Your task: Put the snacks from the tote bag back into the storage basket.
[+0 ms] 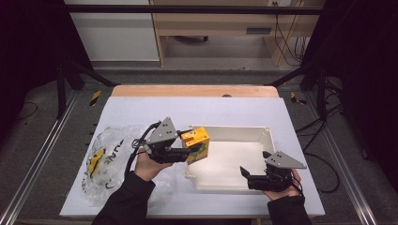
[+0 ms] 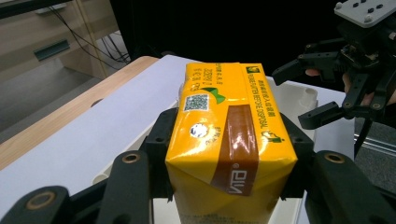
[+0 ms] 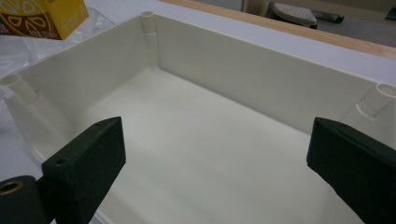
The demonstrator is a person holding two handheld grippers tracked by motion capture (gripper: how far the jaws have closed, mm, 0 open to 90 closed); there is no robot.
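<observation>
Plastic bag (image 1: 105,161), clear and crinkly, lies on the left of the table (image 1: 141,110), which has a white top and a wooden far edge. Left tongs (image 1: 187,151) squeeze a yellow drink carton (image 1: 196,144) over the left wall of the white tray (image 1: 234,132). Right tongs (image 1: 245,174) gape wide, holding nothing, at the tray's near right corner. Beyond the table are grey floor and a wooden desk (image 1: 211,23).

1 carton (image 1: 196,144), 1 tray (image 1: 263,135), 1 bag (image 1: 109,154)

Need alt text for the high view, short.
The left gripper holds a yellow drink carton over the left edge of a white rectangular plastic tray on a pale table. The open right gripper rests at the tray's near edge; a crumpled clear plastic bag lies left.
</observation>
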